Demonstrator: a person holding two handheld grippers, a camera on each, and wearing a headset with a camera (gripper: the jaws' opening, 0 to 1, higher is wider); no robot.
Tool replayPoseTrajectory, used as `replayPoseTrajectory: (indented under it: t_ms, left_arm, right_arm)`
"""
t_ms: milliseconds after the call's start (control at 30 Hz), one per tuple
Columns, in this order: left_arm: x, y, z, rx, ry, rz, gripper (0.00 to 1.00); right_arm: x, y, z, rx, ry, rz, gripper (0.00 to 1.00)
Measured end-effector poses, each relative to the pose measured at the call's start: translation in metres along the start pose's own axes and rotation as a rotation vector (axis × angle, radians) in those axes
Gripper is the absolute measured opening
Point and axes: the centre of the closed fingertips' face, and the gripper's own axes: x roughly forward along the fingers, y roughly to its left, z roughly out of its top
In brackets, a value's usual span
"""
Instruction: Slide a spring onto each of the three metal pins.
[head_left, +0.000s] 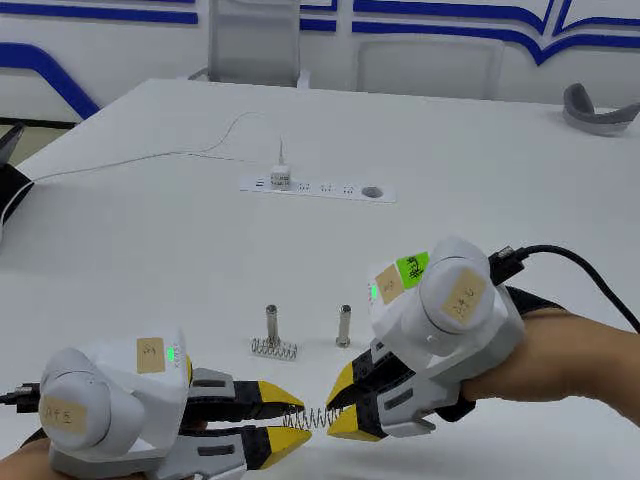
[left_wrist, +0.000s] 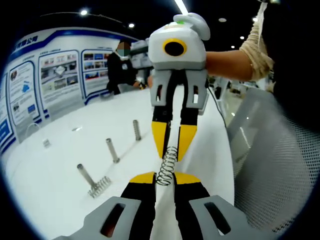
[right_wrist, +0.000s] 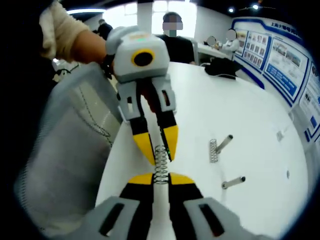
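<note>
White table (head_left: 150, 230): short of the power strip (head_left: 318, 187) stand two metal pins (head_left: 271, 322), a loose spring (head_left: 274, 349) beside one; left tool (head_left: 303, 418) and right tool (head_left: 330, 415) both clench a second spring (head_left: 315, 417).

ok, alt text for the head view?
The left tongs and right tongs each pinch one end of a spring over a white table. Behind stand a left pin, a second spring lying at its foot, and a right pin.

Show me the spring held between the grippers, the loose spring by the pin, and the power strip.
held spring (head_left: 312, 417), head view, its middle coils.
loose spring (head_left: 274, 348), head view, its middle coils.
power strip (head_left: 320, 188), head view, its top face.
</note>
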Motion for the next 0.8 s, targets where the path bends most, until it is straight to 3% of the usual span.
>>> replayPoseTrajectory:
  t_ms: [200, 800]
  left_arm:
    - [-0.001, 0.001, -0.001, -0.002, 0.003, -0.001, 0.12]
    - [0.000, -0.004, 0.000, -0.005, 0.009, -0.016, 0.11]
  right_arm:
    - [-0.009, 0.000, 0.014, 0.030, -0.060, 0.007, 0.12]
    - [-0.012, 0.000, 0.045, 0.009, -0.143, -0.010, 0.12]
